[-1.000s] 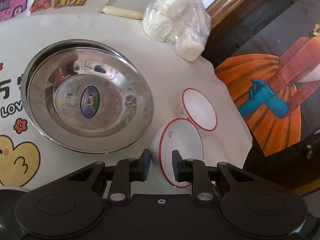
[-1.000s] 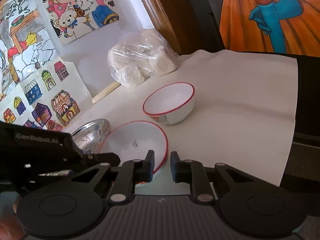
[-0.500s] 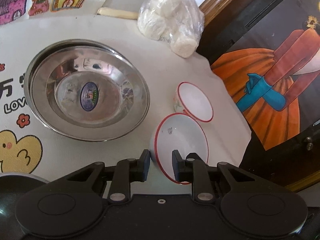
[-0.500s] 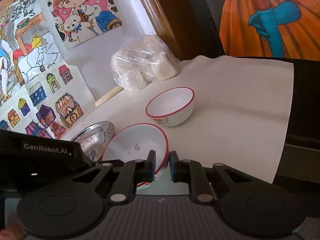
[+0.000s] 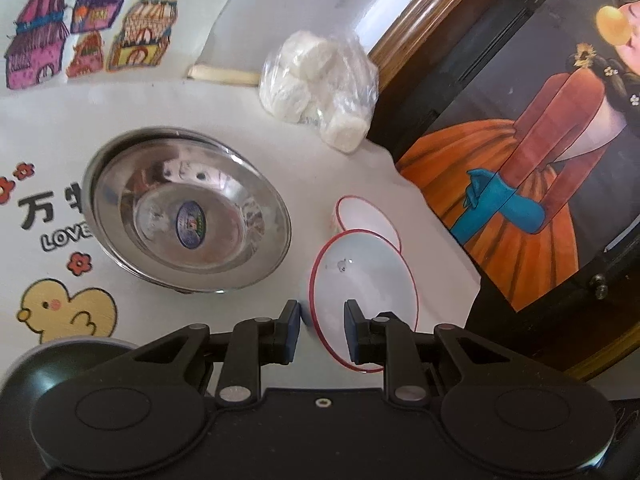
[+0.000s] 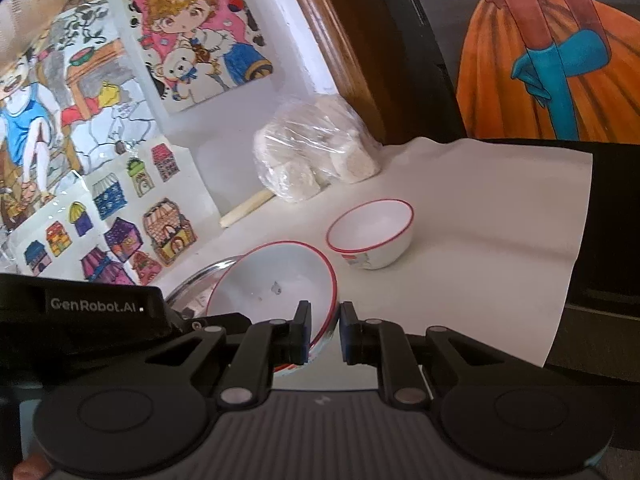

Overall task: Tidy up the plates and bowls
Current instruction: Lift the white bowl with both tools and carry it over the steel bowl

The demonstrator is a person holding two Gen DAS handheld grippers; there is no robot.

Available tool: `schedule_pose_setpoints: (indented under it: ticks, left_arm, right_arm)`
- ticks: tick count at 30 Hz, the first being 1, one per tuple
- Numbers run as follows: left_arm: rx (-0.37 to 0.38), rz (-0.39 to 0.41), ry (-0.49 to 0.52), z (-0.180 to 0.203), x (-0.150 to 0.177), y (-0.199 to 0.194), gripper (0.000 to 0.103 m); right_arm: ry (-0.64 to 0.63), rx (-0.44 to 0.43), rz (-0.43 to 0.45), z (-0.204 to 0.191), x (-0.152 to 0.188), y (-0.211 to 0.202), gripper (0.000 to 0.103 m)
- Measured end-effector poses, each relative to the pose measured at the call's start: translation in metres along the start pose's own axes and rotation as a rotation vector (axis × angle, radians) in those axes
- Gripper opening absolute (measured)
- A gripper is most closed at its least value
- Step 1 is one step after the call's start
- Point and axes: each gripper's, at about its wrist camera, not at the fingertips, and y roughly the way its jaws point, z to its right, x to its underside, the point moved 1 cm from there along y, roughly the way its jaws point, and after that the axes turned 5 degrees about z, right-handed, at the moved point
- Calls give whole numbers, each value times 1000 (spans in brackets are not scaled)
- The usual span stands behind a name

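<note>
Both hand-held grippers pinch the same white red-rimmed bowl (image 5: 362, 280), one on each side of its rim. Left hand-held gripper (image 5: 322, 330): pads straddle the near rim, one inside, one outside, clamped on bowl wall. Right hand-held gripper (image 6: 324, 332): jaws nearly pressed together, nipping the rim on the opp side, left pad inside the bowl, right pad outside. Held bowl is tilted, lifted off the counter (image 6: 480, 240), which has a white cover sheet.

2nd red-rimmed bowl (image 6: 370, 236) sits upright on the counter just beyond the held one, w/ a small print on its side. Steel basin (image 5: 188, 216) sits to the left of both bowls, sticker in its bottom. Plastic bag of white lumps (image 5: 320, 88) at the back by the wall, pale stick (image 5: 224, 76) beside it. Kids' drawings (image 6: 100, 120) on the wall.
</note>
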Motion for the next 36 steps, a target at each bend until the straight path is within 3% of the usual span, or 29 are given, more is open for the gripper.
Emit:
schedule_pose_setpoints:
  ticks: [12, 20, 36]
  left_arm:
    - [-10, 104, 47, -7, -3, -50, 24]
    - [-4, 109, 34, -24, -3, -77, 24]
    - [-43, 83, -42, -68, 19, -123, 24]
  right_arm:
    - [-50, -79, 25, -30, 2, -21, 16]
    - [-82, -119, 26, -51, 8, -35, 17]
    - [-110, -196, -55, -88, 41, -63, 18]
